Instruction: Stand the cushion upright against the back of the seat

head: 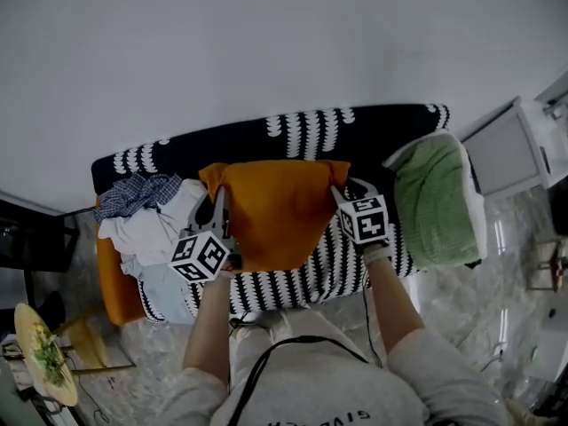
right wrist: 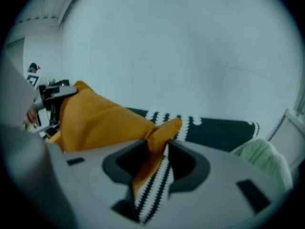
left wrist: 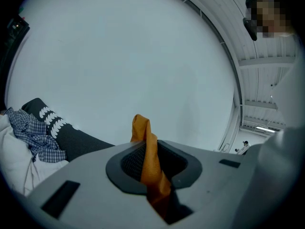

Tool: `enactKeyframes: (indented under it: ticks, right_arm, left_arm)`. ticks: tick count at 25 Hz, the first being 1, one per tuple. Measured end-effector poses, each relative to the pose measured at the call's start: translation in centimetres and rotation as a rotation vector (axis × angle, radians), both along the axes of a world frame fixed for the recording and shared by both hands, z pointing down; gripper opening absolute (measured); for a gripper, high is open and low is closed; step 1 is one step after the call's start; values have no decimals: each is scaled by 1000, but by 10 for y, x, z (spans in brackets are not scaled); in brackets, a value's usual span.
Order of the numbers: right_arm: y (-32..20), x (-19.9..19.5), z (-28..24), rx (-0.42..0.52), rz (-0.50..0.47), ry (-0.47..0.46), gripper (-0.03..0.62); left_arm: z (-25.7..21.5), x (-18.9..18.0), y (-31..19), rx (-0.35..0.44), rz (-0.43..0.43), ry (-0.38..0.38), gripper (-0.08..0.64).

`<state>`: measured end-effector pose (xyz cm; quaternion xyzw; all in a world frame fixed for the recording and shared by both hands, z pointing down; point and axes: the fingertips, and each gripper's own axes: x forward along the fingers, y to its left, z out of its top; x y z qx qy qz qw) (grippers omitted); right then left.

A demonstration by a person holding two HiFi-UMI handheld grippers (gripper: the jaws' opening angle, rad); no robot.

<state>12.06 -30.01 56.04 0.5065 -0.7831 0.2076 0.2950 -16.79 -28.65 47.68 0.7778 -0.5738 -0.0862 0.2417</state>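
An orange cushion [head: 275,207] leans against the black patterned back of the sofa [head: 266,136], roughly upright, with a gripper at each side edge. My left gripper [head: 217,204] is shut on its left edge; in the left gripper view a fold of orange cloth [left wrist: 143,137] stands pinched between the jaws of that gripper [left wrist: 147,161]. My right gripper [head: 342,193] holds the right corner. In the right gripper view the orange cushion [right wrist: 95,118] fills the gap of this gripper [right wrist: 157,151], along with a strip of black-and-white fabric.
A pile of white and checked clothes [head: 151,220] lies on the sofa's left end. A green cushion [head: 439,202] stands at its right end. A black-and-white throw [head: 311,273] covers the seat. A white cabinet [head: 510,153] stands to the right, and a plate [head: 40,353] at the lower left.
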Motion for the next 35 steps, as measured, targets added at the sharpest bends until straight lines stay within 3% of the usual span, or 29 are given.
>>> enactKeyframes:
  ticks: [3, 7, 12, 15, 17, 22, 27, 31, 35]
  right_arm:
    - [-5, 11, -13, 0, 52, -38, 184]
    - [-12, -14, -53, 105, -3, -29, 192]
    - [-13, -101, -115, 145, -139, -311, 192]
    - [-15, -140, -139, 165, -220, -345, 201]
    - [-19, -152, -140, 153, -245, -310, 221]
    - [-31, -138, -118, 94, -236, -84, 236]
    - [-33, -112, -103, 42, -180, -2, 233]
    - [-29, -94, -99, 47, -168, 30, 122]
    - [-27, -78, -98, 57, -161, 45, 78]
  left_arm:
    - [-1, 14, -8, 3, 17, 3, 81]
    - [-3, 45, -15, 19, 61, -25, 81]
    - [-6, 90, -23, 41, 136, -69, 81]
    - [-6, 115, -24, 69, 162, -122, 81]
    - [-5, 135, -24, 84, 188, -139, 81]
    - [-7, 177, -20, 106, 248, -169, 83]
    - [-11, 206, -11, 133, 318, -138, 83]
    - [-15, 223, -6, 147, 372, -110, 83]
    - [-17, 238, 2, 162, 451, -63, 84]
